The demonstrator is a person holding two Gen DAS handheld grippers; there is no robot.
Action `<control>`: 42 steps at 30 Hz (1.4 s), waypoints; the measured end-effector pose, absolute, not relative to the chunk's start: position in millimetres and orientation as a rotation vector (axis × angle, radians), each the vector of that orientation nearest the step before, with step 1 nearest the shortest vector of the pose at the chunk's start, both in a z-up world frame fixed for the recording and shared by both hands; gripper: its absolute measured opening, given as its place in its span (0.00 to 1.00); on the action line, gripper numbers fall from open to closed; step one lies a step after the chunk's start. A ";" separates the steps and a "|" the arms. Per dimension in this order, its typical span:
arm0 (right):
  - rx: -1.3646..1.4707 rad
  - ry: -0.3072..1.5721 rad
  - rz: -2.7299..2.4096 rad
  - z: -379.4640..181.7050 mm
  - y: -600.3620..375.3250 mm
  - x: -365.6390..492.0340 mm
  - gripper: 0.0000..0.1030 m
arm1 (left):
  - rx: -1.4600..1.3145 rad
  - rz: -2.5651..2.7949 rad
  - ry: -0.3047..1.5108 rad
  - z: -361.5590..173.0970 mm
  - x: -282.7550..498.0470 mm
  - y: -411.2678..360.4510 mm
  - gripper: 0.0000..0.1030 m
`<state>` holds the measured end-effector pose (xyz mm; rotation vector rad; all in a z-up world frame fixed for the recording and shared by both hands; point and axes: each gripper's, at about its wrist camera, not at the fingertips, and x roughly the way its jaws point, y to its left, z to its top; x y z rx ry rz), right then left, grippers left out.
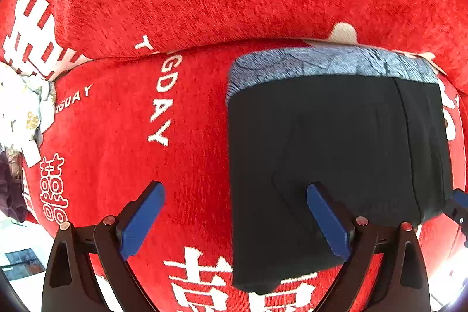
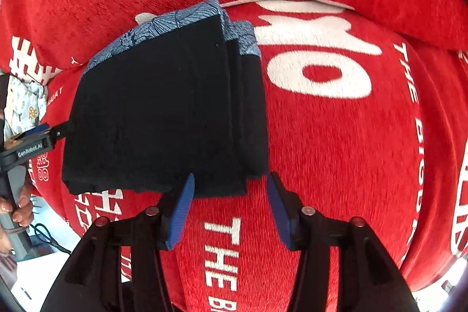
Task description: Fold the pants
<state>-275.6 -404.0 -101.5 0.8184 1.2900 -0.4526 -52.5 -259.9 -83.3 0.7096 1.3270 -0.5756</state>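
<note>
The pants (image 1: 336, 151) lie as a compact, dark, squarish stack on the red cover (image 1: 175, 5), which looks like a sofa seat, close against the back cushion. A blue patterned band (image 1: 321, 60) shows along the stack's far edge. From the right wrist view the stack (image 2: 163, 113) shows several layered edges on its right side, so more than one fold seems already made.

The left hand-held gripper (image 1: 235, 195) is spread wide and holds nothing; one finger is over the red cover, the other over the stack's near left part. The right hand-held gripper (image 2: 231, 180) is also spread and empty, its fingers straddling the stack's near right corner without pinching it.

My judgement is that the folding is essentially finished: the bundle is tidy, with edges roughly aligned. What may remain is a final smoothing, squaring the slightly stepped right-hand layers, or moving the bundle aside.
</note>
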 end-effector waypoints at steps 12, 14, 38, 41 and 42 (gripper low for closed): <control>0.853 1.248 -0.439 -84.5 -410.4 -282.4 0.68 | 0.718 -0.590 1.353 -85.5 -56.9 -260.3 0.95; 0.873 1.234 -0.423 -83.3 -413.9 -282.9 0.68 | 0.718 -0.592 1.360 -86.5 -56.3 -260.4 0.95; 1.119 1.172 -0.294 -114.5 -459.3 -281.5 0.77 | 0.462 -0.742 1.542 -101.5 -14.9 -249.0 0.95; 1.167 1.150 -0.236 -126.0 -470.5 -277.5 0.80 | 0.337 -0.806 1.609 -112.5 5.1 -242.8 0.95; 1.191 1.140 -0.213 -132.2 -475.9 -275.5 0.80 | 0.313 -0.819 1.629 -117.2 9.4 -241.7 0.95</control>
